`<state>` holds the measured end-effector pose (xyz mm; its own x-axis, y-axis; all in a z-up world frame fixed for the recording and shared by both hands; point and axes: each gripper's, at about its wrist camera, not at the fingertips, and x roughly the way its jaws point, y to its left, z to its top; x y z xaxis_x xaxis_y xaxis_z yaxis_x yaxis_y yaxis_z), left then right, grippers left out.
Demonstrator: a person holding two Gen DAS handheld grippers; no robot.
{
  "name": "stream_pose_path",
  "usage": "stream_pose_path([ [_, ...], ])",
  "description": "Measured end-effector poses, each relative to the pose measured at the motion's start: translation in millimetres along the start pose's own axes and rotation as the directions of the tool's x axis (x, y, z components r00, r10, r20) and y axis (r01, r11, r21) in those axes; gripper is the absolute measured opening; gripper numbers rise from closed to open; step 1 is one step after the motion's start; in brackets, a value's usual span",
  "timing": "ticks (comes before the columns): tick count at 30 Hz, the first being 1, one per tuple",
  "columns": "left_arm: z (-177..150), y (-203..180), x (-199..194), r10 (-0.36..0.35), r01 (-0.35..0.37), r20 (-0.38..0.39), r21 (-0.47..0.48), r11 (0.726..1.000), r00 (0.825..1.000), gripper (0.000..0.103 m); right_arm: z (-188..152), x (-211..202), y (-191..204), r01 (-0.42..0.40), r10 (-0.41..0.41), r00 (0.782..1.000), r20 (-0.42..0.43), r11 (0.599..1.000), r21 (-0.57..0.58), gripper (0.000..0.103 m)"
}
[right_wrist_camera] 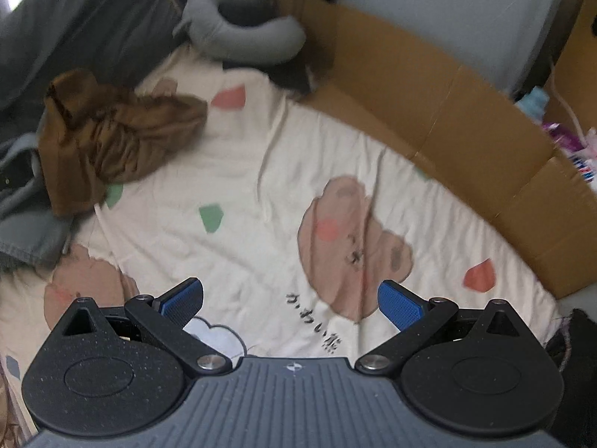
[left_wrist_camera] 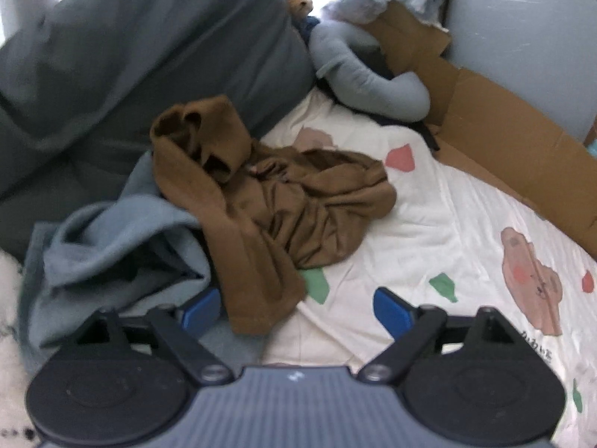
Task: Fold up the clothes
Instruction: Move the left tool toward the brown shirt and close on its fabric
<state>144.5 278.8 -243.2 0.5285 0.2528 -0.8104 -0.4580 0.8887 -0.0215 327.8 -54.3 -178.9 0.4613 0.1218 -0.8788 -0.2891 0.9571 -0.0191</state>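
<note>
Brown garment (left_wrist_camera: 268,194) lies crumpled on the sheet (left_wrist_camera: 429,231), its folds hiding its shape, its left edge over a grey-blue cloth (left_wrist_camera: 112,246). Both views are blurred. Left gripper (left_wrist_camera: 298,311) and right gripper (right_wrist_camera: 291,304) hover with jaws spread, empty. Bare sheet stretches right to the cardboard (right_wrist_camera: 466,119).

A cream cartoon-print bedsheet (right_wrist_camera: 261,171) carries a crumpled brown garment (right_wrist_camera: 112,130) at ten o'clock, a grey neck pillow (right_wrist_camera: 242,43) at twelve.
</note>
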Motion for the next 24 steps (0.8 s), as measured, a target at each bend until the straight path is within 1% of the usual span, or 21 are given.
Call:
stream_pose_path([
  [1, -3, 3, 5, 0.003, -0.003, -0.005, -0.012, 1.0, 1.0, 0.089, -1, 7, 3, 0.001, -0.001, 1.0, -0.01, 1.0, -0.005, 0.102],
  [3, -8, 7, 14, 0.01, -0.011, -0.02, -0.031, 0.999, 1.0, 0.083, -4, 19, 8, 0.004, -0.004, 1.0, -0.024, 1.0, -0.014, 0.102],
  [4, -10, 9, 18, 0.01, -0.011, -0.025, -0.043, 0.999, 1.0, 0.083, -5, 24, 10, 0.005, -0.006, 1.0, -0.03, 1.0, -0.016, 0.102],
  [7, -18, 14, 28, -0.004, 0.002, -0.028, -0.067, 0.998, 1.0, 0.083, -9, 38, 16, -0.001, 0.0, 0.999, -0.047, 1.0, -0.02, 0.102],
  [9, -22, 14, 35, -0.003, 0.002, -0.028, -0.063, 0.998, 1.0, 0.083, -12, 47, 22, -0.006, 0.004, 0.998, -0.063, 0.999, -0.032, 0.102],
  [13, -26, 15, 47, -0.029, 0.029, -0.004, -0.065, 0.997, 1.0, 0.083, -18, 58, 33, -0.032, 0.029, 0.997, -0.068, 0.998, -0.05, 0.102],
  [17, -27, 16, 60, -0.033, 0.034, 0.021, -0.059, 0.998, 0.999, 0.083, -19, 70, 42, -0.073, 0.071, 0.996, -0.051, 0.996, -0.043, 0.102],
  [22, -27, 18, 75, 0.002, 0.0, 0.061, -0.042, 0.999, 0.998, 0.083, -16, 82, 56, -0.157, 0.156, 0.987, -0.024, 0.987, -0.032, 0.102],
  [24, -27, 21, 84, 0.017, -0.015, 0.061, -0.044, 0.999, 0.998, 0.083, -14, 88, 62, -0.18, 0.179, 0.984, -0.011, 0.983, -0.023, 0.102],
])
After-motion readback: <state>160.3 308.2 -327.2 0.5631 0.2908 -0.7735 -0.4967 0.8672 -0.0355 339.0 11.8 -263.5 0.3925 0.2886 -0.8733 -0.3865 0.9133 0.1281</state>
